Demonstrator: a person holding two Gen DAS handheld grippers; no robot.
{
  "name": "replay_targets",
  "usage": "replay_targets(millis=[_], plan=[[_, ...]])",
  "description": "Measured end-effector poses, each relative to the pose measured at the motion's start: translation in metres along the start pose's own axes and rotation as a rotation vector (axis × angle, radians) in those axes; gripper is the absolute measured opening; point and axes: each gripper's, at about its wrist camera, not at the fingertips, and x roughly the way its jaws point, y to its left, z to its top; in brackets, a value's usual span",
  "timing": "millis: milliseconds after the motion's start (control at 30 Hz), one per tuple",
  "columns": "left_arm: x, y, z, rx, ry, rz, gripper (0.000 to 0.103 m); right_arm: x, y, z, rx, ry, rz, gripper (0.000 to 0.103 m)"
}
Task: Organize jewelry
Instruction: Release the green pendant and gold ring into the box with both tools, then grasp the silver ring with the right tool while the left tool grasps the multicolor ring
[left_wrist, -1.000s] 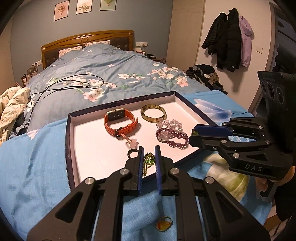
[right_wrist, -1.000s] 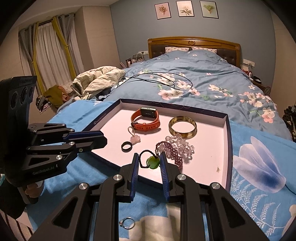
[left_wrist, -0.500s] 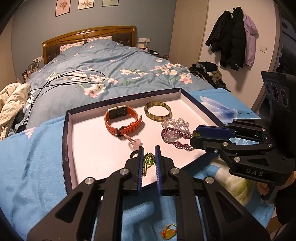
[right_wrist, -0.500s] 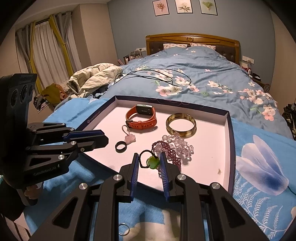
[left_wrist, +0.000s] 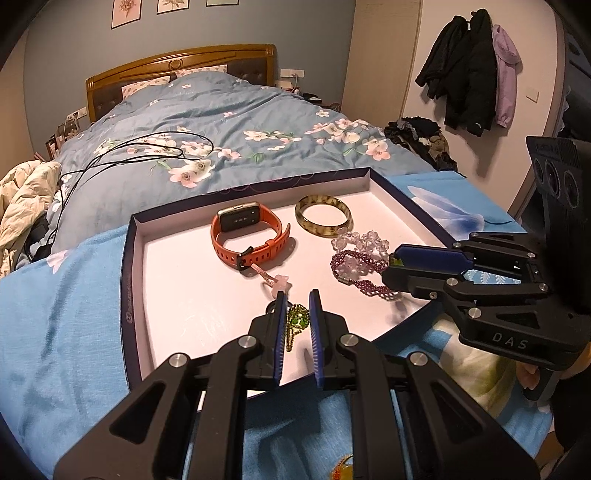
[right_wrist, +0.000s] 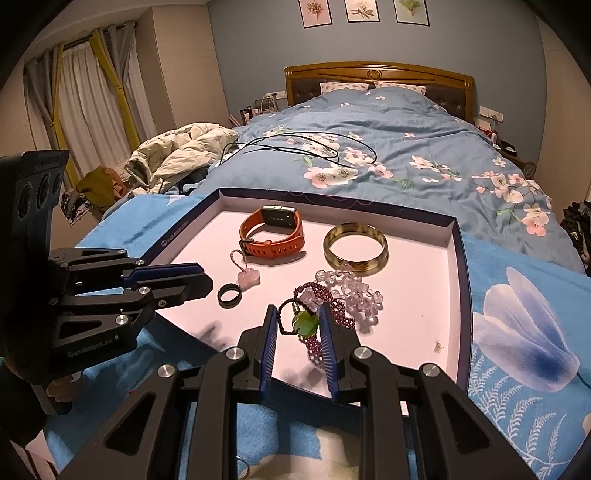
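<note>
- The green faceted pendant on a fine gold-green chain (left_wrist: 297, 320) is judged light, limp in the chain and hard in the stone. It is best taken at the stone, since a thin chain can slide out between flat pads.
- The left tool (left_wrist: 297, 317) is seen almost pressed together, pinching this pendant. The chain hangs below the stone, above the near edge of the shallow white tray with a dark blue rim (left_wrist: 127, 280).
- The smooth green jade-like pendant on a dark beaded cord (right_wrist: 305, 323) is judged light, slippery and liable to chip if dropped. The cord is soft and loops freely.
- The right tool (right_wrist: 297, 325) is seen narrowly set, pinching the jade-like stone over the same tray (right_wrist: 460, 266).
- The tray rests on a blue floral cloth (right_wrist: 524, 332) at the foot of a bed; whether a worktop lies beneath cannot be told.
- Nearby, the purple beaded bracelet (left_wrist: 360, 271) touches the clear crystal bead bracelet (left_wrist: 364, 240); snagging there is judged possible.
</note>
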Motion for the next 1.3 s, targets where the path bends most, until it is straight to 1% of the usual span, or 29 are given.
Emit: replay_targets(millis=[567,800,833,900,1000,1067,1167,1233,1267,1300], plan=[[0.015,0.001,0.000,-0.003,0.036,0.012,0.013,0.015,-0.008,0.000,0.031,0.034,-0.029,0.021],[0.016,0.001,-0.001,-0.007,0.033,0.015,0.013,0.020,-0.010,-0.001,0.042,0.042,-0.041,0.022],[0.016,0.001,0.000,-0.008,0.031,0.015,0.015,0.020,-0.010,-0.001,0.045,0.041,-0.043,0.022],[0.014,0.003,-0.001,-0.013,0.029,0.015,0.025,0.019,-0.012,-0.001,0.052,0.039,-0.044,0.023],[0.012,0.003,-0.002,-0.015,0.023,0.019,0.026,0.016,-0.013,0.000,0.056,0.029,-0.043,0.025],[0.008,0.004,-0.003,-0.017,0.012,0.021,0.031,0.013,-0.015,0.000,0.065,0.020,-0.044,0.029],[-0.005,0.003,-0.004,-0.009,-0.019,0.031,0.038,0.005,-0.017,0.000,0.081,0.000,-0.038,0.030],[-0.017,0.002,-0.006,-0.002,-0.042,0.031,0.041,-0.003,-0.017,-0.001,0.083,-0.011,-0.034,0.030],[-0.022,0.002,-0.008,0.002,-0.050,0.030,0.048,-0.007,-0.017,-0.002,0.085,-0.017,-0.026,0.031],[-0.029,0.002,-0.010,0.005,-0.057,0.024,0.052,-0.012,-0.016,-0.003,0.083,-0.023,-0.020,0.031]])
